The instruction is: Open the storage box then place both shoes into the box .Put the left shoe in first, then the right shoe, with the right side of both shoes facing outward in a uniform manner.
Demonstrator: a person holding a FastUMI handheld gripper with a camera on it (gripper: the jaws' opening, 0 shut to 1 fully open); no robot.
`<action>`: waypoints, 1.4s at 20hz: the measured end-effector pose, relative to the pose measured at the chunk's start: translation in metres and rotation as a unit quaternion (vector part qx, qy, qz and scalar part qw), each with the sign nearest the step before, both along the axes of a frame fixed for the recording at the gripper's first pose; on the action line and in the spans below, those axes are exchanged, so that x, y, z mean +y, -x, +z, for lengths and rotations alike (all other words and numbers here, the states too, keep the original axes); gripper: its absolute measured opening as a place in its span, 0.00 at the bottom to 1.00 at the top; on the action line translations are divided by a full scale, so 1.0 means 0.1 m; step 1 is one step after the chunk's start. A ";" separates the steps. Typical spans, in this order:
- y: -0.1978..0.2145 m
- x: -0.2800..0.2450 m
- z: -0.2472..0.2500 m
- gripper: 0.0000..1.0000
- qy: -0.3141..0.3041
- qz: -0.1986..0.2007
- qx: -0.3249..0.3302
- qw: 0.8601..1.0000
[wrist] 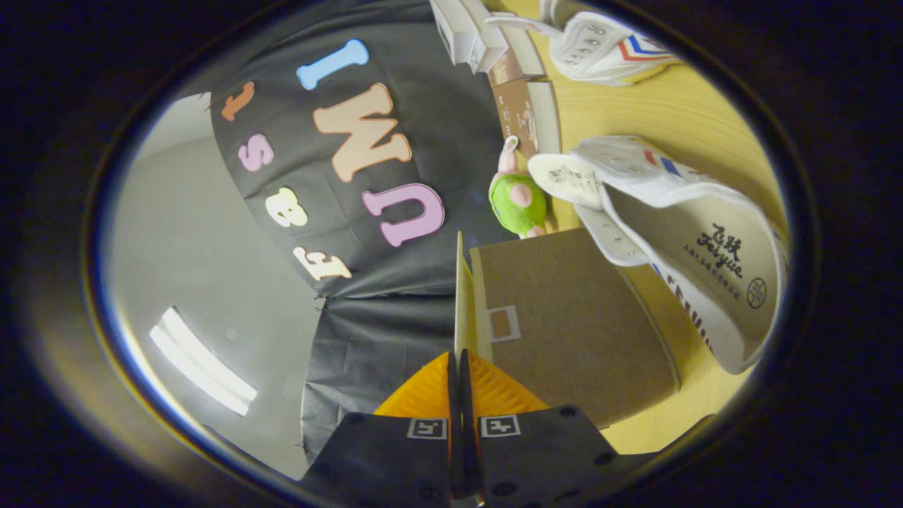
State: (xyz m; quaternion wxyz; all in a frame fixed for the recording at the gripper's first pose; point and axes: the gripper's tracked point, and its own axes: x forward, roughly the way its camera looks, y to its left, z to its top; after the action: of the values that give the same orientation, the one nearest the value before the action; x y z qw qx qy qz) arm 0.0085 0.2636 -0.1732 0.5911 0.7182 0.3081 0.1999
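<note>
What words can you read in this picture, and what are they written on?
"Feiyue", with Chinese characters above it: on the insole of the nearer white canvas shoe.
Capital letters along that shoe's side: partly hidden, unreadable.
Print on that shoe's white tongue: too small.
Print on the brown cartons: too blurred.
Brown cardboard storage box: pale patch, no words.
The gripper is shut on the box's thin lid flap.

The far shoe (607,46) is cut off at the view's rim. The box lid's (459,296) lower edge hides between the claw (458,374) fingers, pressed together.
</note>
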 end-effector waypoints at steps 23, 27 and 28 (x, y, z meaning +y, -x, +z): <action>-0.30 1.20 1.60 0.10 0.295 0.096 -0.272 0.911; -0.31 1.69 1.79 0.10 0.312 0.120 -0.300 0.893; -0.24 1.82 1.81 0.10 0.316 0.124 -0.306 0.889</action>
State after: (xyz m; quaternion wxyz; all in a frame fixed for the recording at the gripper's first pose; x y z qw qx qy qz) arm 0.0328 0.4459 0.0076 0.8221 0.3525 0.2457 0.3736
